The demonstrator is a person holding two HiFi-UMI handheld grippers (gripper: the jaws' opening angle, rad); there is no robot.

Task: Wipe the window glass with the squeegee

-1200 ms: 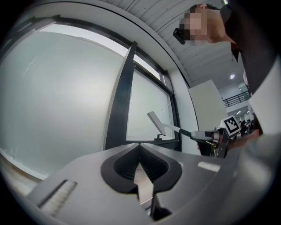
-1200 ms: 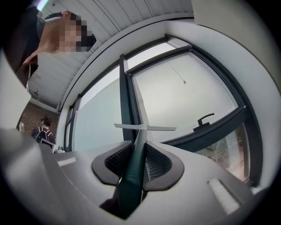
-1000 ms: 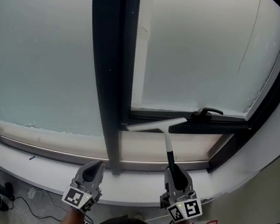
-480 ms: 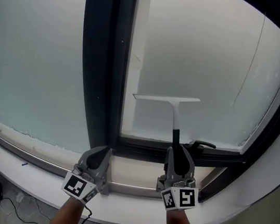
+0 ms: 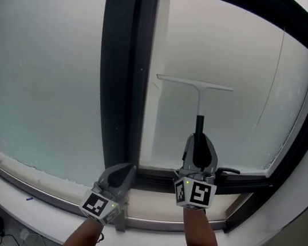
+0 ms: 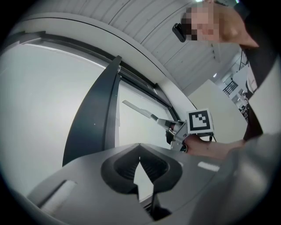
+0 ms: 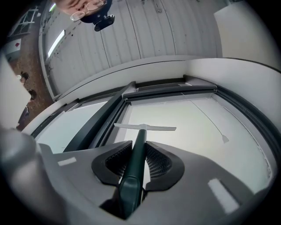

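Left hand-held gripper low over window sill, beside base of dark mullion; jaws pressed together at tips, nothing between. Right hand-held gripper higher, just above window handle, pinching dark green grip of squeegee. Squeegee shaft upright, white blade level against window glass of right pane, mid-height, left end near mullion.

The window glass looks frosted (frame smooth metal); squeegee handle plastic.
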